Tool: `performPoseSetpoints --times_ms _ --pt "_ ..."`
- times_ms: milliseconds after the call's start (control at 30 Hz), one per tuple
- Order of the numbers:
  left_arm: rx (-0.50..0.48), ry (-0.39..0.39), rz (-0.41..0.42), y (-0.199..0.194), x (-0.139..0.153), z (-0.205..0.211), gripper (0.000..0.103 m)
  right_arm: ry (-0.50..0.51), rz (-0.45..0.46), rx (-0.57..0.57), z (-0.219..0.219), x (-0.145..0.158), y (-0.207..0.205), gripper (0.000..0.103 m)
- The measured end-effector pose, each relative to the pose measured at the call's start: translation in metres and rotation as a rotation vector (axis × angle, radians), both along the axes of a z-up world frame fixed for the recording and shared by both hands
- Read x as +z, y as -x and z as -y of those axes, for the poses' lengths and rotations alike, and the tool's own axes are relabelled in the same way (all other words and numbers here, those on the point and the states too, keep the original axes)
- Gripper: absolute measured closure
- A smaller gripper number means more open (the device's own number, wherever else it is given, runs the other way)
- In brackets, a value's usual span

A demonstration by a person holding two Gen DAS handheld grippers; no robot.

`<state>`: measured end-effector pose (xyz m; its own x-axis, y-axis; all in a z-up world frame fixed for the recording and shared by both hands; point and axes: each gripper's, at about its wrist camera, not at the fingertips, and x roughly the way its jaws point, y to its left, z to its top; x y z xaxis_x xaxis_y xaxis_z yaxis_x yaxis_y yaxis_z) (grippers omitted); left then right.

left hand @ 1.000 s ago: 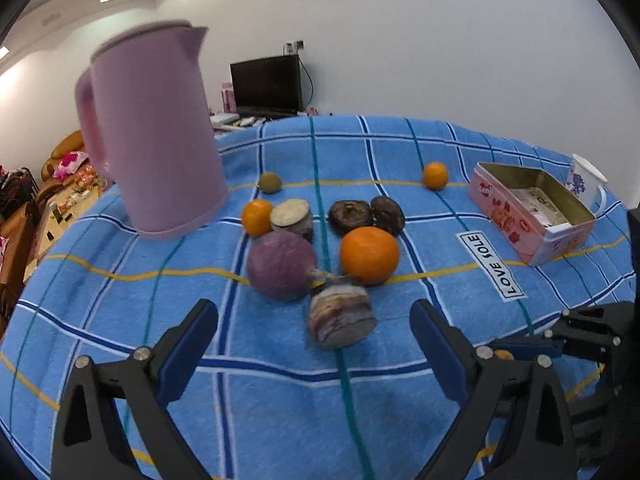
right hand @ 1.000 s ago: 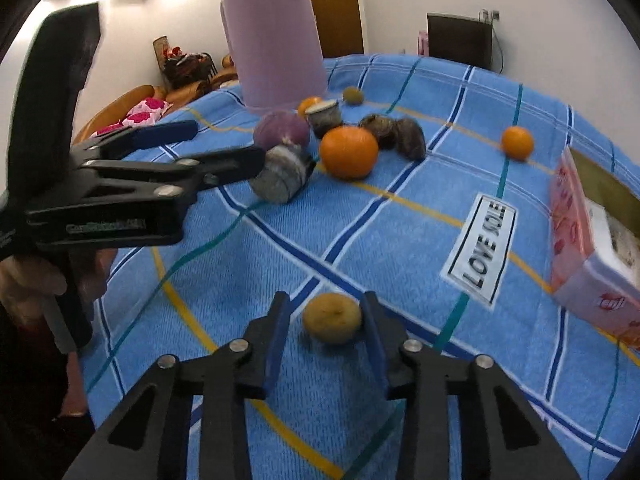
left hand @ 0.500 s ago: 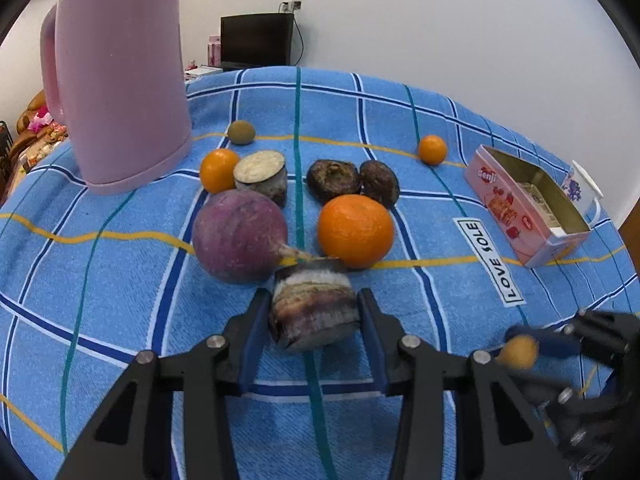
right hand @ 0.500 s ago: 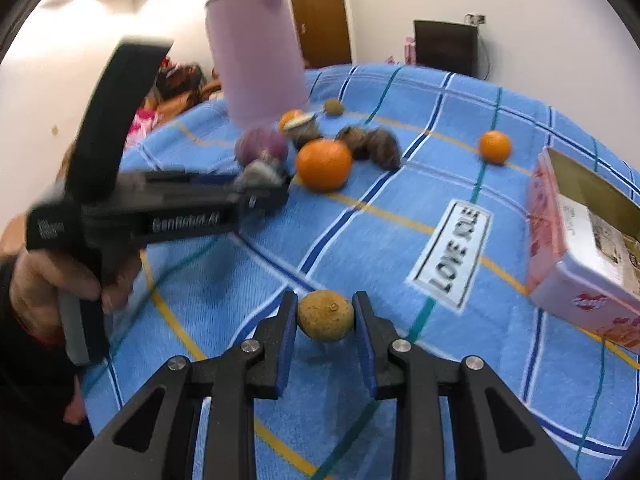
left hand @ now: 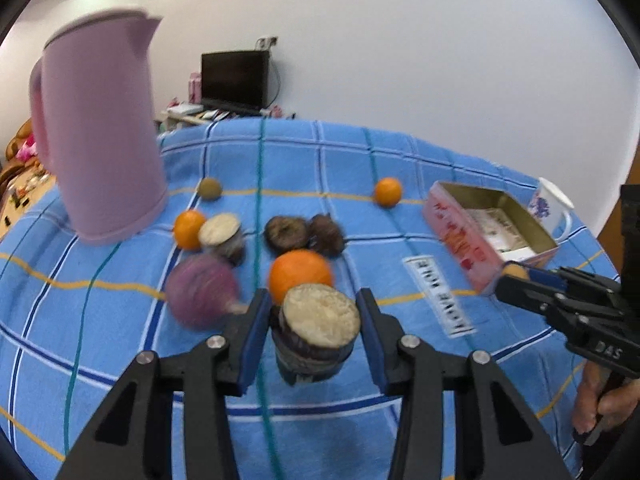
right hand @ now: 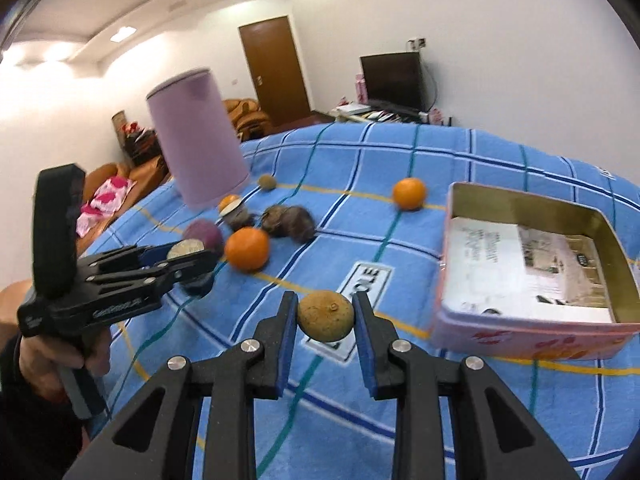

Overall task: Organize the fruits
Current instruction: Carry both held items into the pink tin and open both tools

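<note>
Left wrist view: left tongs (left hand: pixel 314 326) at lower centre, pads clamped on a cut root chunk (left hand: pixel 316 332), pale cut face up, dark skin below, lifted off the blue checked cloth (left hand: pixel 120 320). Just behind the chunk sits a big orange (left hand: pixel 300 276); purple round fruit (left hand: pixel 202 290) to its left, blurred. Further back, two dark wrinkled fruits (left hand: pixel 304 234) touching each other, a second cut chunk (left hand: pixel 222 234) with a small orange (left hand: pixel 188 229) touching its left side, a brown-green small fruit (left hand: pixel 209 189) near the pink kettle (left hand: pixel 100 140) at upper left. Lone orange (left hand: pixel 387 191) mid right. Pink tin (left hand: pixel 488 232), open, at right, white mug (left hand: pixel 550 208) behind it. Right tongs (left hand: pixel 516 276) enter from the right edge, side-on, a small brown fruit (left hand: pixel 514 270) at the tip; a hand (left hand: pixel 604 408) grips the handle at lower right. Right wrist view: right tongs (right hand: pixel 325 320) at lower centre, narrow, gripping the small brown fruit (right hand: pixel 326 316) between blue pads, held above the cloth (right hand: pixel 400 420) over a "LOVE SOLE" label (right hand: pixel 368 278). Tin (right hand: pixel 532 336) at right with printed paper inside. Left tongs (right hand: pixel 192 258) at left, holding the chunk (right hand: pixel 186 248), hand (right hand: pixel 48 360) below. Big orange (right hand: pixel 247 249) just right of them, kettle (right hand: pixel 196 140) upper left, lone orange (right hand: pixel 409 193) upper centre.
</note>
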<state>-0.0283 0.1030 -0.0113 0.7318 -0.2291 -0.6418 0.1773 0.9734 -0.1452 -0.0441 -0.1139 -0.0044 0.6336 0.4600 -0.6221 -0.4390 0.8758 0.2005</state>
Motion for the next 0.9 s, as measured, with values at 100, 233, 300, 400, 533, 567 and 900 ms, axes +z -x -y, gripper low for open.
performPoseSetpoints --times_ms 100,233,300,400,533,567,900 --pt "-0.021 0.005 0.02 -0.002 0.007 0.011 0.057 -0.012 0.034 -0.018 0.006 0.006 0.002 0.073" --pt "-0.046 0.008 0.042 -0.005 0.015 0.025 0.057 0.033 0.103 -0.056 0.011 0.017 0.001 0.073" --pt "-0.055 0.009 0.056 -0.007 0.02 0.033 0.057 0.046 0.133 -0.085 0.016 0.022 -0.002 0.073" --pt "-0.07 -0.005 0.077 -0.012 0.026 0.05 0.057 0.059 0.175 -0.15 0.027 0.027 -0.009 0.073" --pt "-0.1 -0.023 0.101 -0.019 0.032 0.075 0.057 0.075 0.208 -0.246 0.048 0.025 -0.018 0.073" --pt "-0.108 -0.025 0.107 -0.021 0.033 0.08 0.057 0.073 0.21 -0.269 0.054 0.025 -0.02 0.073" --pt "-0.193 -0.047 0.149 -0.046 0.038 0.159 0.057 0.179 0.233 -0.465 0.103 0.014 -0.046 0.073"
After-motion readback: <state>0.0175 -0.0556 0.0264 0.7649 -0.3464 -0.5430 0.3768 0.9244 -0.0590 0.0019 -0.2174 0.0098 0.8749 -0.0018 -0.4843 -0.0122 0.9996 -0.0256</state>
